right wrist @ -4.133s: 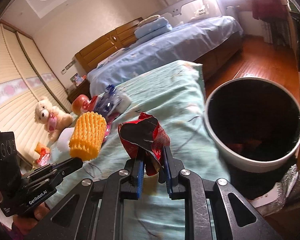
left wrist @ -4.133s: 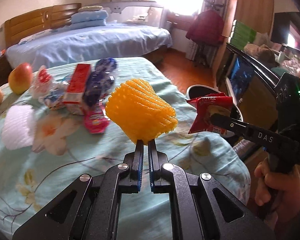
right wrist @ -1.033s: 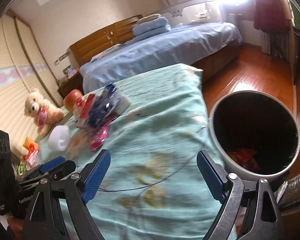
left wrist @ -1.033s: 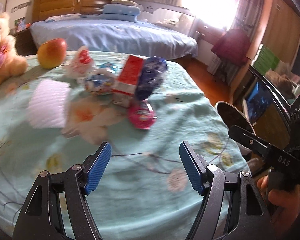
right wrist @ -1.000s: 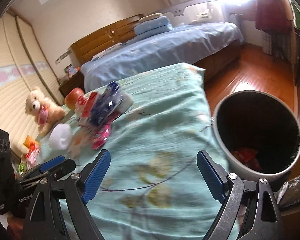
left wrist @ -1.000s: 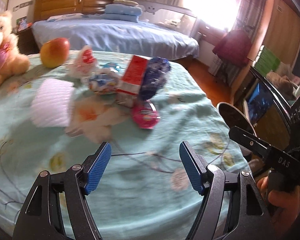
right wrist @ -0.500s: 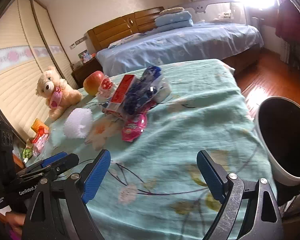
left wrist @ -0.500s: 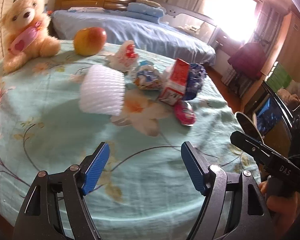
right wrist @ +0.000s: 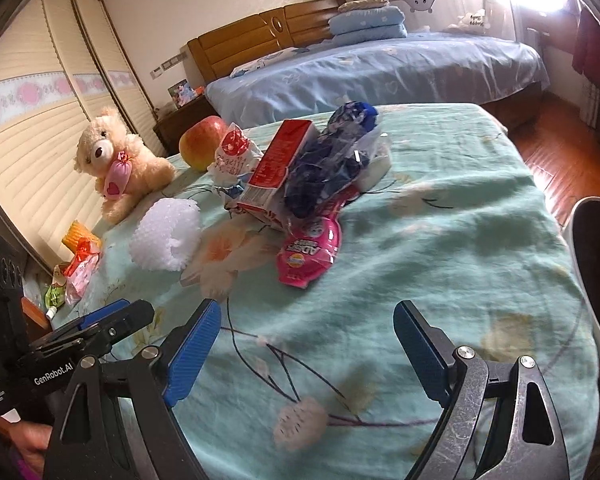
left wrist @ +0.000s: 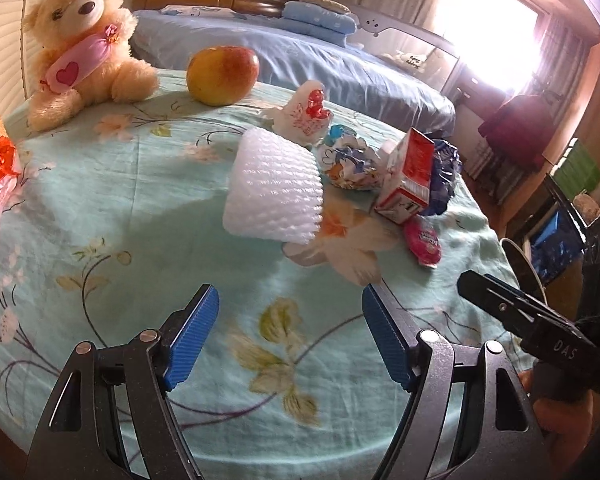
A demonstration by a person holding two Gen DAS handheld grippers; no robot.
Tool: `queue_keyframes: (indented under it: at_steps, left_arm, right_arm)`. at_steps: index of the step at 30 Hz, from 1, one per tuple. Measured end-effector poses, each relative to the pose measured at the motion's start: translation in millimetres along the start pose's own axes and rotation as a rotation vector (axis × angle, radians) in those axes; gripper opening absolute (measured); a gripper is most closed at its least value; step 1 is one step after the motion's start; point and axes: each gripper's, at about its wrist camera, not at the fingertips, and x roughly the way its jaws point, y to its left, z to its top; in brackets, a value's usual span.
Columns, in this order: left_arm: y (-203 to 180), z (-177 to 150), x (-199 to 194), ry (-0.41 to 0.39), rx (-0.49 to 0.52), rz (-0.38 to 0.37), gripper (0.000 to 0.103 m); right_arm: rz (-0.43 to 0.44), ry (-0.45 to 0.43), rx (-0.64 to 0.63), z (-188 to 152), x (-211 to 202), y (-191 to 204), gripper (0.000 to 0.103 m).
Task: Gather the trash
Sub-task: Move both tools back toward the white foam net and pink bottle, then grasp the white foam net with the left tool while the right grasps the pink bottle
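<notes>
Hovering over the tablecloth (left wrist: 148, 216), both the left gripper (left wrist: 290, 322) and right gripper (right wrist: 306, 334) are standing open and empty, near the white foam net (left wrist: 274, 190).

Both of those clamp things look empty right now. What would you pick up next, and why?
Probably ease the left hand-held gripper forward onto the white foam net. Its jaws stand open with nothing between them, and the net lies straight ahead of it on the cloth, the nearest piece of trash. The right hand-held gripper, also open and empty, faces the pink wrapper.

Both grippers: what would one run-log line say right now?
left gripper: open, empty | right gripper: open, empty | white foam net, pink wrapper: on table
</notes>
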Motion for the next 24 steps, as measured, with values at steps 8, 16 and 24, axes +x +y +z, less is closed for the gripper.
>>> queue_keyframes:
  at_steps: [8,16,24]
  left_arm:
    - [7,22,12,-0.004,0.010,0.035,0.076]
    - [7,35,30,-0.014,0.024,0.076,0.076]
    - [-1,35,37,-0.004,0.074,0.084,0.045]
  right_arm:
    - [-0.003,0.018,-0.025,12,21,9,0.089]
    - [-0.048,0.049,-0.056,23,45,13,0.084]
    - [-0.099,0.057,-0.094,27,53,16,0.047]
